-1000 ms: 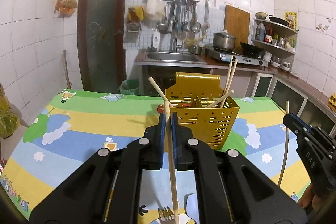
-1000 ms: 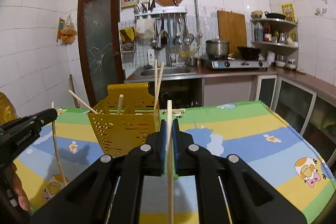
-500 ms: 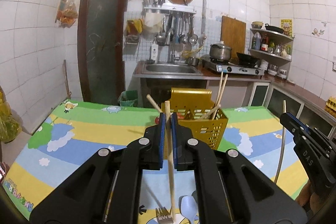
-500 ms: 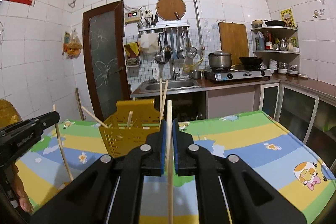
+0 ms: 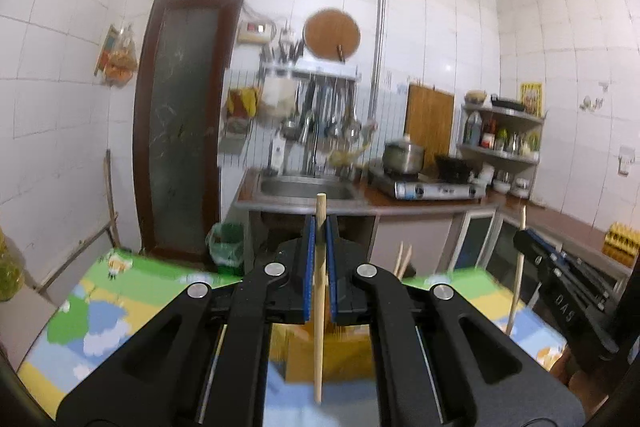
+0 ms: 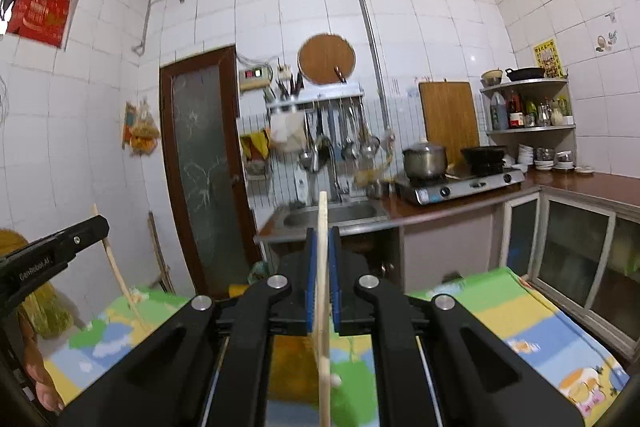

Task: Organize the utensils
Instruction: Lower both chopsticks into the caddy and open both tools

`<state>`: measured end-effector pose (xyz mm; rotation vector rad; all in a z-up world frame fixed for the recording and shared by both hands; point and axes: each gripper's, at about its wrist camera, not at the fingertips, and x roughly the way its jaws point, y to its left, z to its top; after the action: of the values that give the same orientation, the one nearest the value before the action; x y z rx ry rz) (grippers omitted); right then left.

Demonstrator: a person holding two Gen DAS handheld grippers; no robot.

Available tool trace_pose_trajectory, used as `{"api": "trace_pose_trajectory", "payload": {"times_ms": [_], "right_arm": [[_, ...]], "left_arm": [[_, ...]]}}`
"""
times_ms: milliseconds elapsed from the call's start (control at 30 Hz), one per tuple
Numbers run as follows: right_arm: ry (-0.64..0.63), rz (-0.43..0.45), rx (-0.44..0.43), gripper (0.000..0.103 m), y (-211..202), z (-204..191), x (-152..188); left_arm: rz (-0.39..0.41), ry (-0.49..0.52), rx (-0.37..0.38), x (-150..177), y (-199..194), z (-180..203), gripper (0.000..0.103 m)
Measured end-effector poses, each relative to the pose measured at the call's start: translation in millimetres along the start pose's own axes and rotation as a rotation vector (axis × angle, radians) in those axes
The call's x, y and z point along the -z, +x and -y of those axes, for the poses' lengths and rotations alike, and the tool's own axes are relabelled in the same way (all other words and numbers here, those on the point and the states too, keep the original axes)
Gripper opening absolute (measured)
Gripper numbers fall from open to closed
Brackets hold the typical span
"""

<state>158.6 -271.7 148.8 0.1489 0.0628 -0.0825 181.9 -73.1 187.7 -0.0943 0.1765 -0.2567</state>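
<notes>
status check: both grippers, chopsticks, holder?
Left gripper shut on a chopstick, held upright. Right gripper shut on its own chopstick, also upright. Yellow holder below, mostly hidden behind fingers. Nothing seen in the way.

The right gripper (image 6: 320, 247) pinches a chopstick (image 6: 323, 299) upright between its blue pads (image 6: 310, 279), directly in front of the sink (image 6: 332, 217). Left of the sink, the left gripper (image 6: 96, 223) clamps a second chopstick (image 6: 116, 267). Below the sink lies the cartoon tablecloth (image 6: 500, 311), a blurred yellow holder (image 6: 292, 359) behind the fingers.
</notes>
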Motion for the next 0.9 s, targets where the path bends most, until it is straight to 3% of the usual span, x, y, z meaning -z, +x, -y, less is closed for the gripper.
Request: {"api": "trace_pose_trajectory", "payload": {"times_ms": [167, 400, 600, 900], "right_arm": [[0.012, 0.06, -0.014, 0.006, 31.3, -8.0, -12.5], [0.016, 0.129, -0.038, 0.006, 82.1, -16.0, -13.0], [0.044, 0.147, -0.104, 0.006, 119.8, -18.3, -5.3], [-0.009, 0.043, -0.097, 0.006, 150.3, -14.1, 53.9]], "left_arm": [[0.086, 0.004, -0.003, -28.0, 27.7, 3.5, 0.004], [0.1, 0.01, -0.015, -28.6, 89.3, 2.3, 0.004], [0.063, 0.015, -0.017, -10.4, 129.4, -3.6, 0.004], [-0.047, -0.003, -0.026, 36.7, 157.1, -16.9, 0.004]]}}
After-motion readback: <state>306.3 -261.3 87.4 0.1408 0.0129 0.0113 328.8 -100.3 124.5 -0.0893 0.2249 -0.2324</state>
